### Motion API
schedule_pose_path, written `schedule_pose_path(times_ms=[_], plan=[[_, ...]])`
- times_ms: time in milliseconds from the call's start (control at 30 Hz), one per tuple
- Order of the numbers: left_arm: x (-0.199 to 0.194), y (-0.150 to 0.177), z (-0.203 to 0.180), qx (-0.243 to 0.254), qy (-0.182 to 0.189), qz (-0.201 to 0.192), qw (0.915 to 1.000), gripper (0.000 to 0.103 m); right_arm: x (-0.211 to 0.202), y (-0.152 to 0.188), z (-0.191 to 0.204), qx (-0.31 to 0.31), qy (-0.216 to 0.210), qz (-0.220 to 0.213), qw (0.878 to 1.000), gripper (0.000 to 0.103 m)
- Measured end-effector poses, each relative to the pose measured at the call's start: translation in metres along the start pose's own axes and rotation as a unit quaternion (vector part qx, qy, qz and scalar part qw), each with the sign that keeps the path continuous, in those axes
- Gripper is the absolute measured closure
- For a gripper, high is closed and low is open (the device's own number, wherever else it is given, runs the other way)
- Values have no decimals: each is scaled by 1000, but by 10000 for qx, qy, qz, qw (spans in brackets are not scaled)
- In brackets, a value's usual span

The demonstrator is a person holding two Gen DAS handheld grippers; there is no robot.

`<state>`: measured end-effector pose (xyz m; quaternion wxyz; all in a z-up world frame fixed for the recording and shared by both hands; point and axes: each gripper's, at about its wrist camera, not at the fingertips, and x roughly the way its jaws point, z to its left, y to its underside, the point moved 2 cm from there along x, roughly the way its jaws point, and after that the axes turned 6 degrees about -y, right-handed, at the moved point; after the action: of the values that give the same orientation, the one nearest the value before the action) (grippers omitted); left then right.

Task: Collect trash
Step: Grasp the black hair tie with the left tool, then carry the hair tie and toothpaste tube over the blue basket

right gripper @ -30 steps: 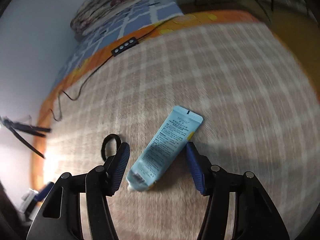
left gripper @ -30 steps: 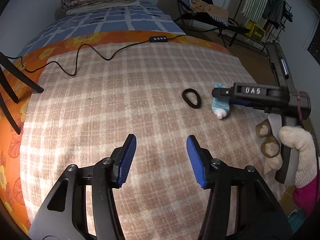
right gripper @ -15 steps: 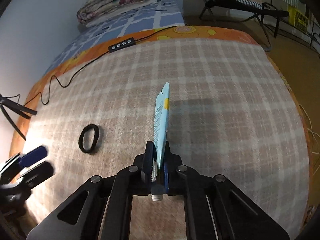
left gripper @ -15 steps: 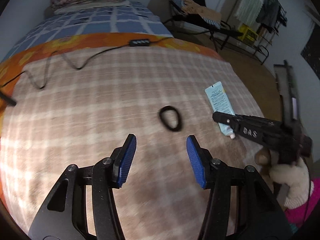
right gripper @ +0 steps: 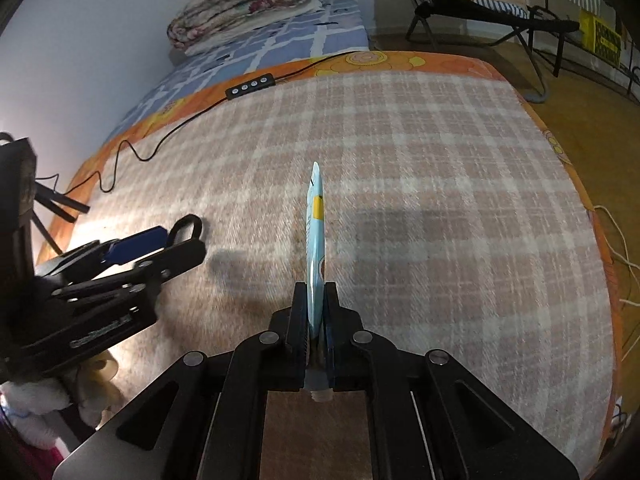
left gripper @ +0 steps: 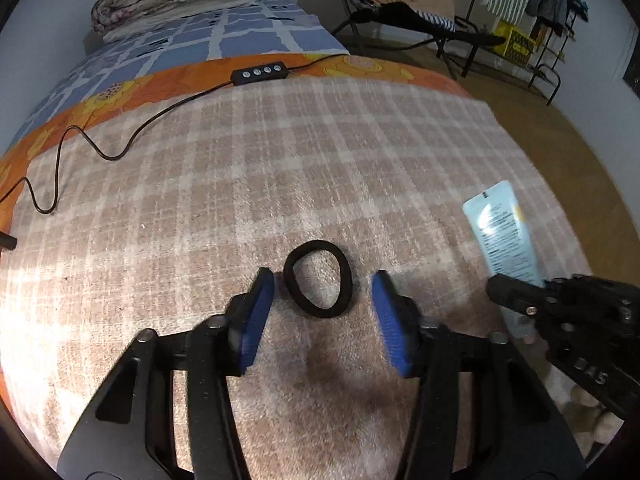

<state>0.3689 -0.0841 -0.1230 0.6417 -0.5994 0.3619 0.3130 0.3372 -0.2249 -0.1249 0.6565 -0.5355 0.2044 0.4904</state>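
On a bed spread with a checked blanket (left gripper: 280, 168), my left tongs (left gripper: 322, 300) hang wide open with a black hair tie (left gripper: 319, 278) lying flat between the two blue pads (left gripper: 259, 312), neither pad touching it as far as I can tell; my right tongs (right gripper: 317, 320) are clamped tight on a pale blue squeeze tube (right gripper: 315, 240), held edge-on near its cap end and lifted clear of the blanket

The step in hand, as I judge it, is picking up the hair tie. To do it well I should lower the pads until they press lightly into the blanket on either side of the loop, then close slowly so the soft band folds between them instead of sliding out underneath; the fabric gives, so a shallow dip should be enough. The right tongs are close beside the left, so I would keep the tube steady and out of the way

Count: one hair tie, one tube, two tongs. Beyond them one black cable with an inline control box (left gripper: 259, 73) crosses the far edge, and one folded quilt (right gripper: 244, 4) sits at the head of the bed
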Motion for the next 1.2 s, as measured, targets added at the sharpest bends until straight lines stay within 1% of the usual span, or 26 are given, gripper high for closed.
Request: schedule_pose_path(times_ms=[33,67,100,133,267,333,633,967,1067,1200], plan=[[0,1,-4,129,-121,-70,9998,68,-1,1,0,-23,15,-5,10000,98],[0,2,-7,244,-190,-104,9995,73,-2,2,0,-38,24,-9,10000,98],[-1,3,-10,348,-207,-153,9991,86,-3,3,1,-61,37,-15,10000,98],[-2,3,-10,364,-137,-159,9991,97,-3,4,1,-82,50,-15,10000,98],[-8,3,-4,142,-38,-194,9997,98,-11,8,4,-119,40,-41,9999,98],[-17,5,0,49,2,-258,9997,98,-17,11,6,-135,27,-64,9999,98],[-78,28,8,80,149,-444,9989,98,-50,26,33,-344,-133,-109,9993,98],[-157,81,25,-50,193,-551,9983,98,-94,67,79,-840,-321,-66,9959,98],[-179,97,30,-42,134,-608,9980,98,-109,83,93,-965,-410,-59,9945,98],[-208,123,36,-132,157,-639,9977,98,-130,108,111,-1137,-546,-45,9920,98]])
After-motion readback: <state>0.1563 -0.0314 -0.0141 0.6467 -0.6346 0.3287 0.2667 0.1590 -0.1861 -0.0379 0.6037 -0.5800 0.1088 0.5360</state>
